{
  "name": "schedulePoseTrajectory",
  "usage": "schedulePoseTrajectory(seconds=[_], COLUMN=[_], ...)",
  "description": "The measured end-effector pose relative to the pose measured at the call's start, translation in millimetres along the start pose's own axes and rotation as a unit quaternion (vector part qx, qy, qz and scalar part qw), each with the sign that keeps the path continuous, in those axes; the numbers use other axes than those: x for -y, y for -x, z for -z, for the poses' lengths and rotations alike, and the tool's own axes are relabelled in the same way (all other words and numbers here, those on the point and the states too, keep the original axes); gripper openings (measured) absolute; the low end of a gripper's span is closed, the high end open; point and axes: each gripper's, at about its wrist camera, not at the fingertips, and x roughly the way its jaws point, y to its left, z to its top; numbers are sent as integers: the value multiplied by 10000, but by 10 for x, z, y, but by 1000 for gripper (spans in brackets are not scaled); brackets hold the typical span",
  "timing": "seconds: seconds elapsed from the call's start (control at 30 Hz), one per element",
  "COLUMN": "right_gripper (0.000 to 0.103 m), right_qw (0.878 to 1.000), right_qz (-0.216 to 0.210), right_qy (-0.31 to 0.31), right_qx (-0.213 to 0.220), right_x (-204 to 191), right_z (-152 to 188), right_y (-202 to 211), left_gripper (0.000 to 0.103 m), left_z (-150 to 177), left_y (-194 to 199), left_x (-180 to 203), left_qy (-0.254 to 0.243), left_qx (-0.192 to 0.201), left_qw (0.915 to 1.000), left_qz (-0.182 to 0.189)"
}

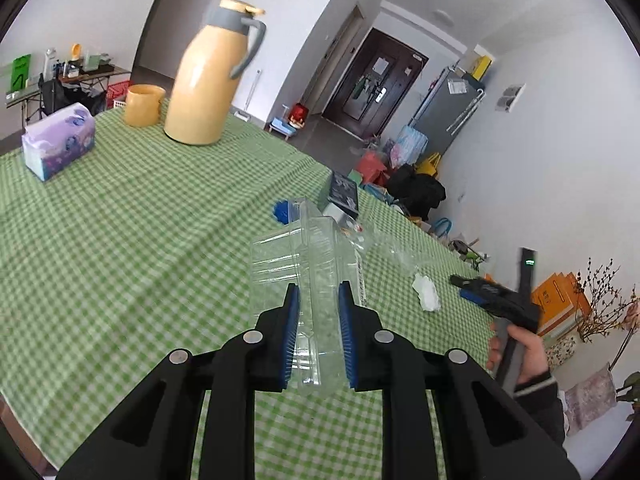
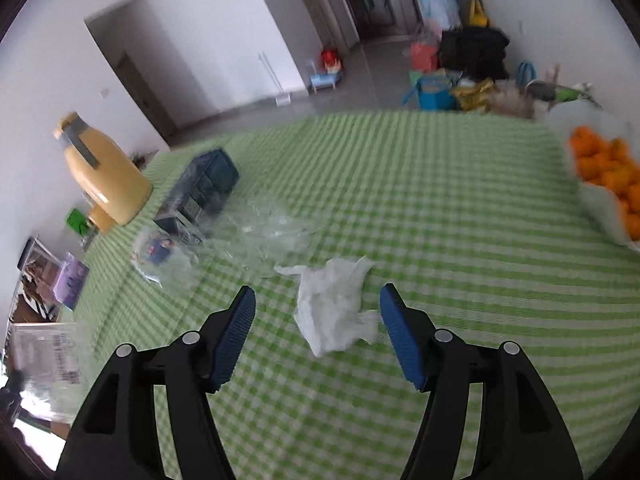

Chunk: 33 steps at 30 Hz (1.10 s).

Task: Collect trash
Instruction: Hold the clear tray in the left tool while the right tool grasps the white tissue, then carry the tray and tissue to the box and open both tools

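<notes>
- Already, a clear plastic box (image 1: 304,280) is clamped in the left gripper (image 1: 319,296).
- The right gripper (image 2: 317,300), wide open and empty, is best lowered squarely around the crumpled tissue (image 2: 334,308) before being closed.

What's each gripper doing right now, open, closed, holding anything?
Left gripper: closed on the clear plastic container, held above the table.
Right gripper: open, empty, its fingers either side of the crumpled white tissue.

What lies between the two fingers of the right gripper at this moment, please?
In the right wrist view, a crumpled white tissue lies on the green checked tablecloth between the open fingers of the right gripper, touching neither finger.
</notes>
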Motion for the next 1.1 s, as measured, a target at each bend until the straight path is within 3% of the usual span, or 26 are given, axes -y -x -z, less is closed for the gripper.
schedulePoseTrajectory(seconds=[0.03,0.1,0.13,0.17,0.23,0.47,0.63,0.77,0.9,0.97,1.1], right_gripper=[63,59,39,23,13,10,10,10,10,10,10], right_qw=[9993,9980,9975,9970,9968,9981,9930,9814,9530,9337,8780], right_qz=[252,360,388,477,542,188,-360,-909,-1795,-2256,-3139], right_qy=[211,337,320,319,319,579,1046,1636,2440,2776,3496], right_qx=[-154,-400,-494,-529,-495,-23,409,417,95,-166,-915], right_x=[-101,-187,-206,-218,-242,-572,-1152,-1850,-2878,-3451,-4596], right_z=[8,46,76,97,128,352,516,677,1019,1237,1873], right_y=[-154,-381,-456,-498,-496,76,550,677,628,590,412], left_gripper=[17,17,17,6,4,4,4,4,4,4,4], left_z=[-31,-64,-85,-99,-118,-119,-36,20,147,270,623], left_y=[81,183,266,343,477,858,1190,1647,2241,2593,3152], left_x=[-71,-183,-267,-341,-469,-889,-1195,-1508,-1949,-2255,-2752], left_qy=[22,62,85,122,173,403,619,825,1010,1225,1610], left_qx=[65,132,182,246,328,576,719,1044,1408,1577,1715], left_qw=[10000,9998,9996,9993,9986,9959,9931,9865,9745,9639,9429], left_qz=[-62,-144,-199,-261,-371,-563,-683,-955,-1428,-1761,-2356])
